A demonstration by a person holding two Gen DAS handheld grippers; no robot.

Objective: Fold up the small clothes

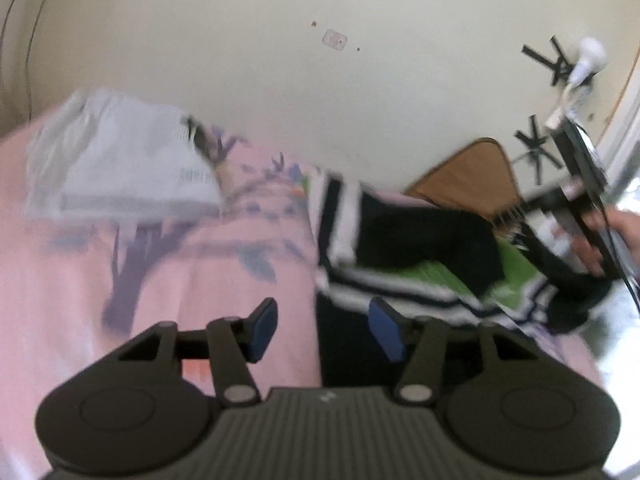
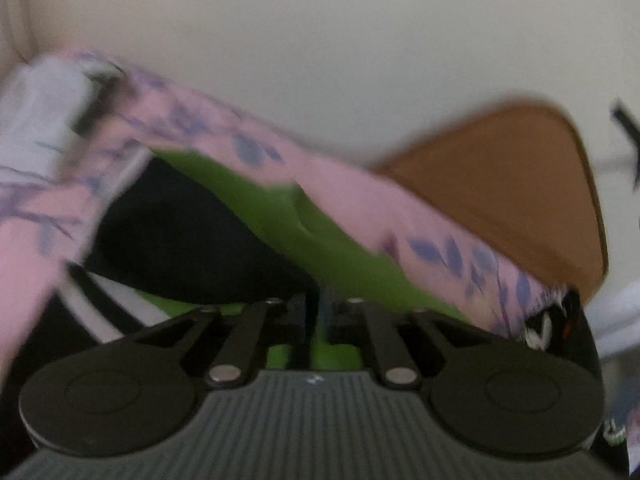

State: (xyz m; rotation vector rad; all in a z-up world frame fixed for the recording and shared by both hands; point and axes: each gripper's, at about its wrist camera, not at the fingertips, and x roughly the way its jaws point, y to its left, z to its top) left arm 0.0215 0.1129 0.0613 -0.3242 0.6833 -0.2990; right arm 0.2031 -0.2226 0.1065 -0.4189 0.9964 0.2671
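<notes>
Two grippers over pink sheet (image 1: 160, 280): left gripper (image 1: 324, 332) jaws apart, empty, above striped black garment (image 1: 420, 236); right gripper (image 2: 318, 320) jaws nearly together, seemingly pinching its green part (image 2: 280, 224), probably to fold it.

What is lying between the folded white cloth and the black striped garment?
Only the pink floral bedsheet separates the folded white cloth from the black striped garment, in the left wrist view.

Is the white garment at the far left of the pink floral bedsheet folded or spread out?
Folded: the white garment sits as a compact layered stack on the pink floral bedsheet.
</notes>
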